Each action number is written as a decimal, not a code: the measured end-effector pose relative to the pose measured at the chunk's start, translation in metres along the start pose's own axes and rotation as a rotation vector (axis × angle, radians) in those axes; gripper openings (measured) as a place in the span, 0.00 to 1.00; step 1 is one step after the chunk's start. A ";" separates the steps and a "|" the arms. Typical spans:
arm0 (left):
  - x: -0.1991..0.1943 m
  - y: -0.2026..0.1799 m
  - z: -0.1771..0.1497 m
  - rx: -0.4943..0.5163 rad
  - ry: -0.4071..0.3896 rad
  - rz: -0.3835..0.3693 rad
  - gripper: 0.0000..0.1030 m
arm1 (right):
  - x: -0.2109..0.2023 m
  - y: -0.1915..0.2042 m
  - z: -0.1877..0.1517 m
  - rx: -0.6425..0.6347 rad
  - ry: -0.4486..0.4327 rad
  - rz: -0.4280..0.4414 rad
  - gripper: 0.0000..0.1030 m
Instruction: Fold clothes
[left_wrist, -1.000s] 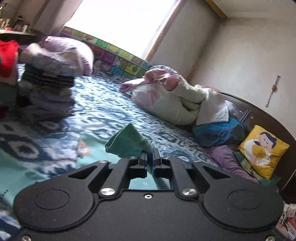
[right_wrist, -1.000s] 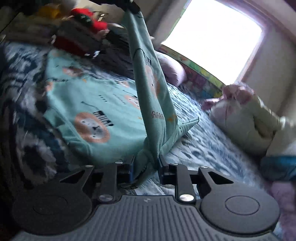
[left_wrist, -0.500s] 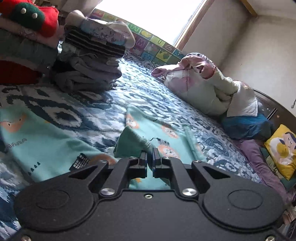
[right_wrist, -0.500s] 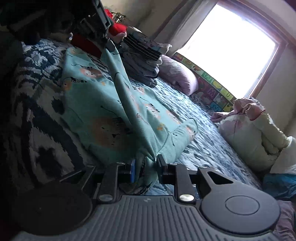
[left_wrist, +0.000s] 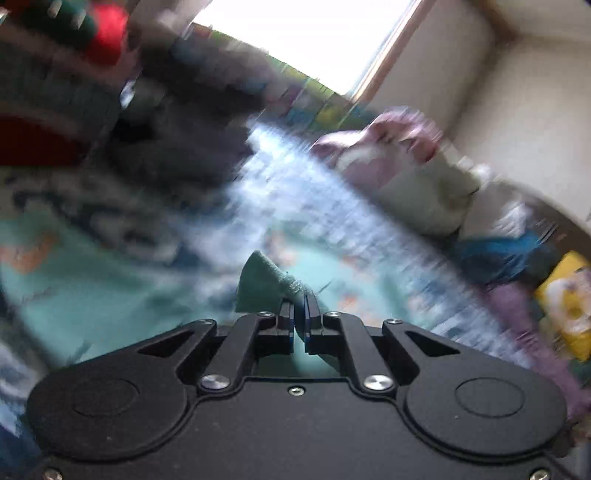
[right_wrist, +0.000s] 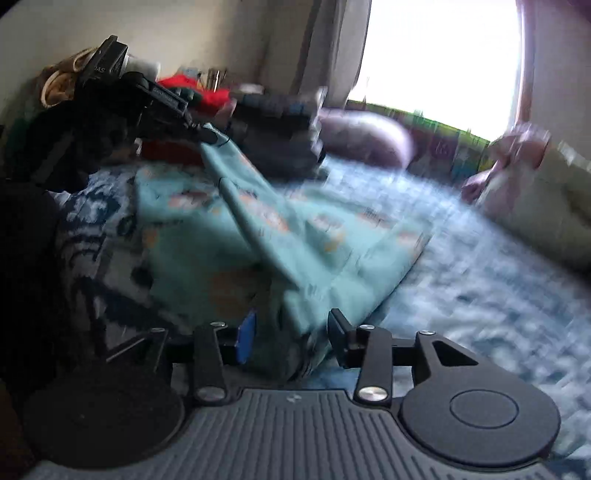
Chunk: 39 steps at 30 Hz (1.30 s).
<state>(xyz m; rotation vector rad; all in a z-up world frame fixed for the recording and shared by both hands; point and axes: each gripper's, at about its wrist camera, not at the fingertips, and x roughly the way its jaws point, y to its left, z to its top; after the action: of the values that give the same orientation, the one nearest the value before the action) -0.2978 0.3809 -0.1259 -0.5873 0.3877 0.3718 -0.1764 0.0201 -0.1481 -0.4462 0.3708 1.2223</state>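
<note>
Left gripper (left_wrist: 300, 295) clamped tight on a bunched corner of the teal cotton garment with orange animal prints (right_wrist: 295, 236), holding that corner raised off the bed. Right gripper (right_wrist: 291, 328) with jaws opening, garment edge lying loose between the pads, not pressed. Rest of the garment spread flat on the blue-and-white patterned bedspread (right_wrist: 498, 288). Stack of folded grey clothes (right_wrist: 280, 136) just behind it, near the bright window (right_wrist: 439, 55). Much motion blur.
</note>
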 end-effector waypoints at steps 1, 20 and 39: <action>0.003 0.001 -0.004 0.009 0.014 0.009 0.04 | 0.005 0.006 -0.003 -0.042 0.029 0.004 0.48; 0.010 0.008 -0.014 -0.012 0.049 0.047 0.05 | 0.006 -0.008 0.013 0.008 0.028 0.105 0.56; -0.024 -0.014 0.017 -0.079 -0.137 -0.118 0.05 | 0.077 -0.056 0.038 0.157 0.085 0.009 0.36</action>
<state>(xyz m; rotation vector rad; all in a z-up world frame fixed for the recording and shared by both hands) -0.3081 0.3743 -0.0955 -0.6546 0.2069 0.3124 -0.0990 0.0870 -0.1467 -0.3624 0.5382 1.1756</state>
